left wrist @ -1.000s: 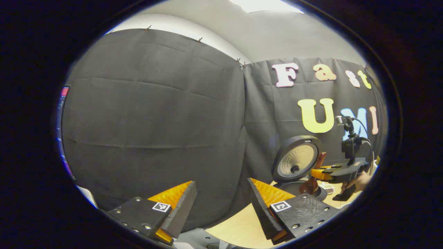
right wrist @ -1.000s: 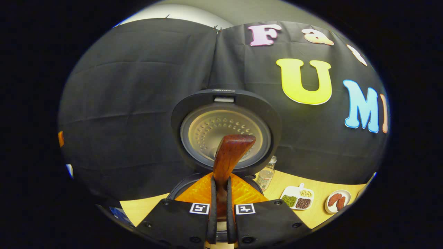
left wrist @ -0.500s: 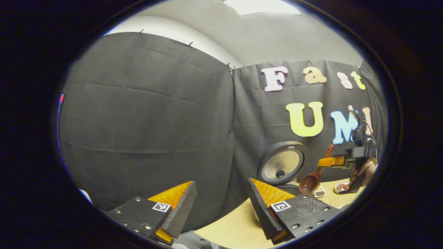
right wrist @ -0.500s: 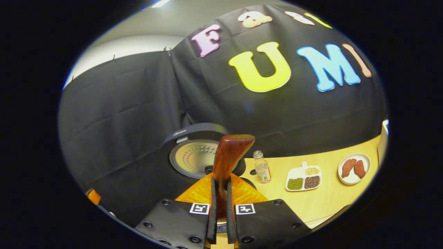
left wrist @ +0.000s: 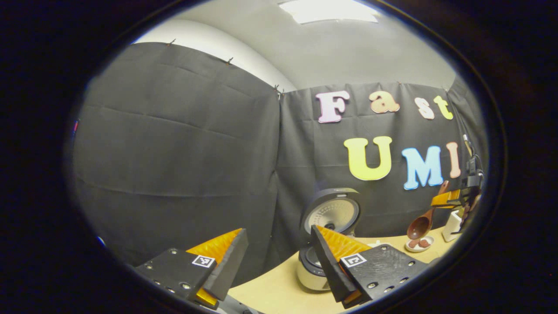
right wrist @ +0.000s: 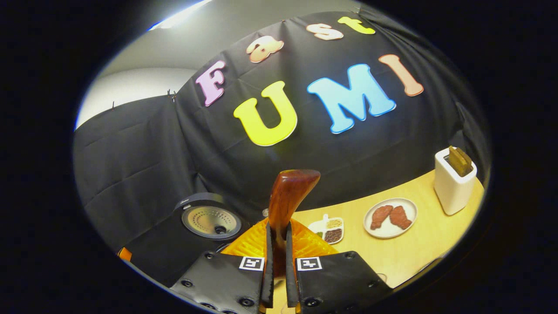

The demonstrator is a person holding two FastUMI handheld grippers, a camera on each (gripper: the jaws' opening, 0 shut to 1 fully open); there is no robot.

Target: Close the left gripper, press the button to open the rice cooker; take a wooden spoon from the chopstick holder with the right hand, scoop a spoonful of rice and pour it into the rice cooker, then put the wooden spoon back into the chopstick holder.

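Right gripper (right wrist: 278,244) clamped on wooden spoon (right wrist: 287,196) handle, which stands up between its fingers. White chopstick holder (right wrist: 453,185) lies ahead to the right, beyond the round plate (right wrist: 390,233). Left gripper (left wrist: 279,257) open, farther off beside the open rice cooker (left wrist: 324,237).

The rice cooker (left wrist: 314,266) stands open near the back cloth, its lid (right wrist: 208,218) upright behind the pot, so the pot can be reached from above and from the front but not from behind. To the right of the rice cooker the table (right wrist: 418,248) holds a divided dish (right wrist: 328,229), then a plate (right wrist: 390,212), then the white holder (right wrist: 453,181) near the far edge, with bare wood between them and in front. The table in front of the rice cooker lies bare.
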